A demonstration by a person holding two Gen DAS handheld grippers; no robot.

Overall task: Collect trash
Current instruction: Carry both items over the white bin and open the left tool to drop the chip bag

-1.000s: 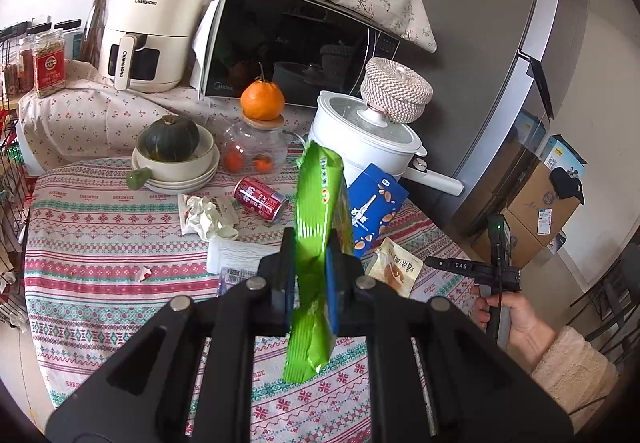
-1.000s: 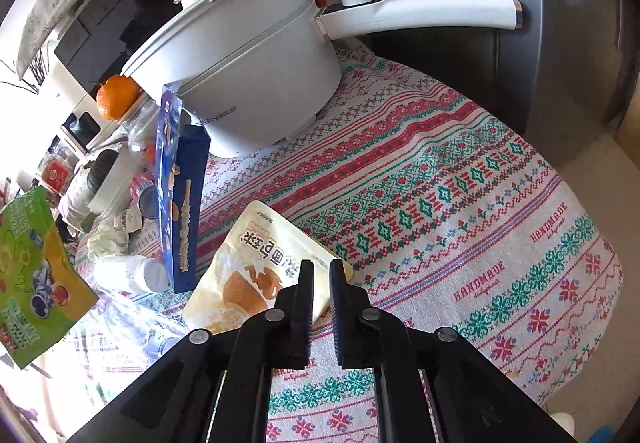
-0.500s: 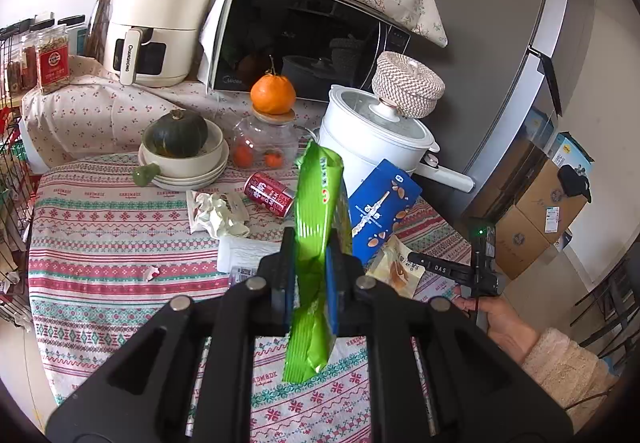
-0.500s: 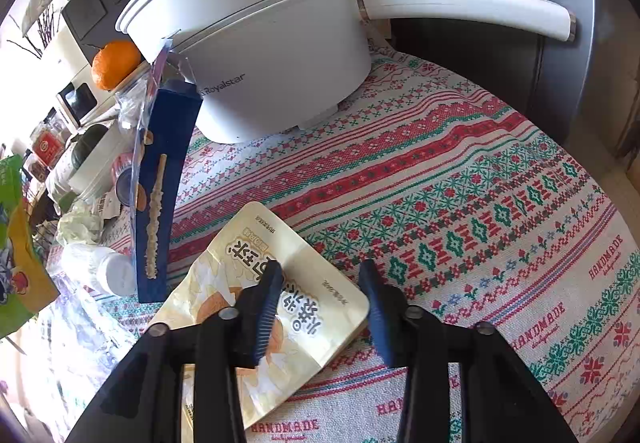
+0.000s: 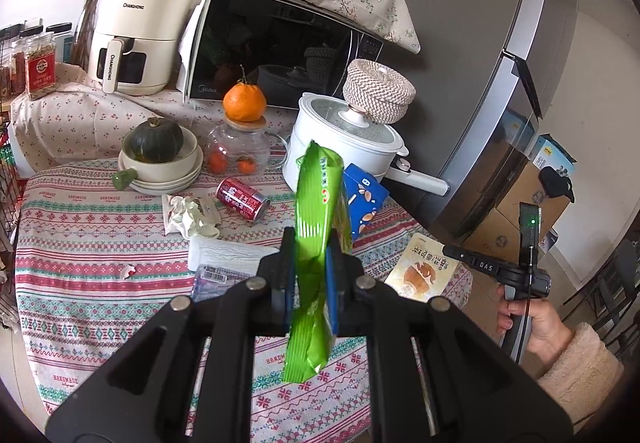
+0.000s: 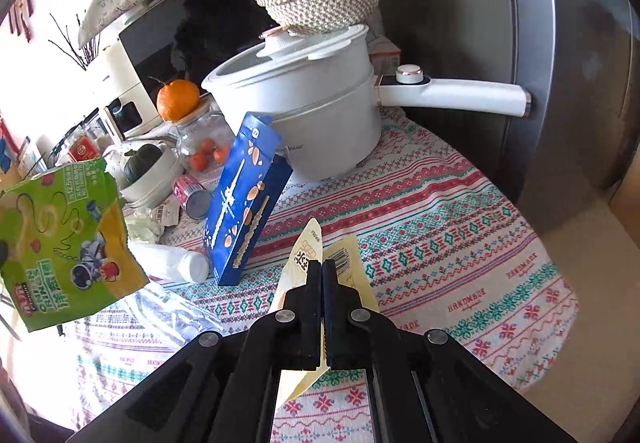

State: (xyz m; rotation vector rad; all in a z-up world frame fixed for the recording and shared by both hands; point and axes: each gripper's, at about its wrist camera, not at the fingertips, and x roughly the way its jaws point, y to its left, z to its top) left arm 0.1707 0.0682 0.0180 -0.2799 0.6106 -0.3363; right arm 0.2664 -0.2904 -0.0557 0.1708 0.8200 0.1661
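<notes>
Green snack bag (image 5: 316, 227) is clenched in the left claw (image 5: 310, 275), the yellow pouch (image 6: 298, 263) pinched in the right claw (image 6: 321, 283), both off the surface (image 6: 460, 227) (no bin visible). Red can (image 5: 243, 199), crumpled wrapper (image 5: 188, 213) and blue box (image 6: 244, 203) remain.

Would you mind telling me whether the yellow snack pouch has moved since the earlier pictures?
Yes. The yellow snack pouch, pinched in the right tool, has risen off the tablecloth, where it lay flat earlier near the blue box.

"CHANGHONG" on air fryer (image 5: 132, 39), "HANDMADE" on tablecloth (image 5: 80, 243)
</notes>
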